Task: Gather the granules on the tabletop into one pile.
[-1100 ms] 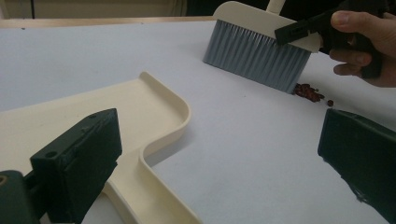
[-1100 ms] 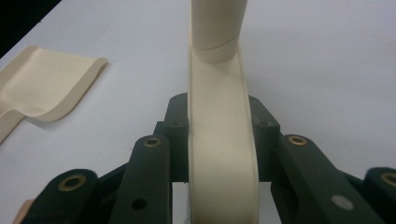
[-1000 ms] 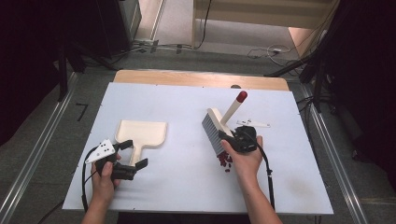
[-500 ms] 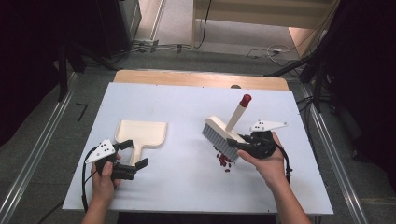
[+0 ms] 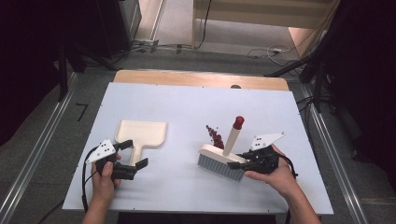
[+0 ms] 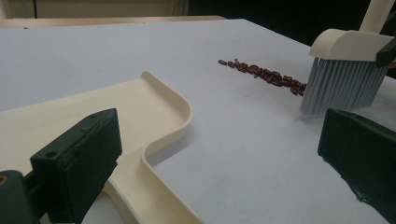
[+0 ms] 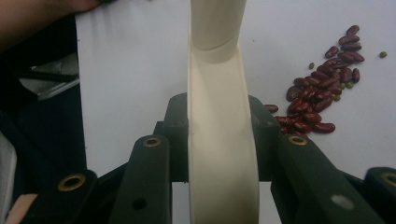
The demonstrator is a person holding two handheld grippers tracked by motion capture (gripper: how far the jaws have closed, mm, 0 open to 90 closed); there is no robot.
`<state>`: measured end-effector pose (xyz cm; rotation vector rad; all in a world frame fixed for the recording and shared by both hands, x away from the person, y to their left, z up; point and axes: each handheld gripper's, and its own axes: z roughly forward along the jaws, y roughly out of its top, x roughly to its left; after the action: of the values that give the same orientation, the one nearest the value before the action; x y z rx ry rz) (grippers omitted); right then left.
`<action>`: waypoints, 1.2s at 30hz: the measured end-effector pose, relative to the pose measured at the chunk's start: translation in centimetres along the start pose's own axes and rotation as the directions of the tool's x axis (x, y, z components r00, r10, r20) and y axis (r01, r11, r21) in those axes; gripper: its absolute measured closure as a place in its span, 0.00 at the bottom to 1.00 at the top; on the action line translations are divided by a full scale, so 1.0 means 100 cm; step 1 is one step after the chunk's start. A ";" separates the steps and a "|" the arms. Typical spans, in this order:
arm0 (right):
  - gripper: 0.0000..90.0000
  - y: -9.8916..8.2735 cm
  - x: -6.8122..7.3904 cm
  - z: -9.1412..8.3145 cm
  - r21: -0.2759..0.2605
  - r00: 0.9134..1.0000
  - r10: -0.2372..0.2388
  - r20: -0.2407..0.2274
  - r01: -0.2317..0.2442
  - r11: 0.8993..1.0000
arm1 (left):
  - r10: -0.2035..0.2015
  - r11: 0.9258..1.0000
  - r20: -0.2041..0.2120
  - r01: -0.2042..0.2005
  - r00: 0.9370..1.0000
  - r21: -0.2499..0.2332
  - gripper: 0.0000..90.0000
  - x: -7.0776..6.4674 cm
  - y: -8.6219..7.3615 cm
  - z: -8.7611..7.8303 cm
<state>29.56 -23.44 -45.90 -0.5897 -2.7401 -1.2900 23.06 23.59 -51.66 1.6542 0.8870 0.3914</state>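
Observation:
A cream dustpan (image 5: 141,133) lies flat on the white table (image 5: 187,105), left of middle, with its handle pointing to the near edge. My left gripper (image 5: 132,154) stands open, its jaws on either side of that handle (image 6: 140,186) without pressing it. My right gripper (image 5: 239,163) is shut on the cream head of a brush (image 5: 219,161) with grey bristles (image 6: 338,86) and a red-tipped handle (image 5: 238,122). The brush (image 7: 219,116) stands with its bristles down, just nearer than a small streak of red beans (image 5: 215,135). The beans (image 7: 322,107) lie loose beside it.
A wooden board (image 5: 201,79) borders the table's far edge. Metal rails (image 5: 42,154) and cables run along the floor on both sides. White table surface stretches between the dustpan and the beans (image 6: 264,73).
My right gripper carried the brush toward the near edge and to the right, turning it crosswise. The beans were on its near side and now lie on its far side. The left gripper kept still.

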 end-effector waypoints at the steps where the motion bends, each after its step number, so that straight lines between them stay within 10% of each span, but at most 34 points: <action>1: 0.73 0.000 -0.002 0.002 0.010 1.000 -0.006 -0.003 0.006 1.000 | 0.001 1.000 0.000 -0.001 1.000 0.000 0.00 0.000 0.000 0.000; 19: 0.73 0.020 -0.056 0.018 0.024 1.000 0.020 0.009 -0.020 1.000 | -0.001 1.000 -0.001 0.001 1.000 -0.001 0.02 0.000 0.000 0.000; 36: 0.73 0.037 -0.066 0.014 0.003 1.000 0.007 0.005 -0.007 1.000 | -0.003 1.000 -0.002 0.003 1.000 -0.005 0.02 0.000 0.000 0.000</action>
<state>37.17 -22.33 -45.48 -0.6028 -2.7405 -1.2842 23.05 23.61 -51.64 1.6476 0.8893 0.3925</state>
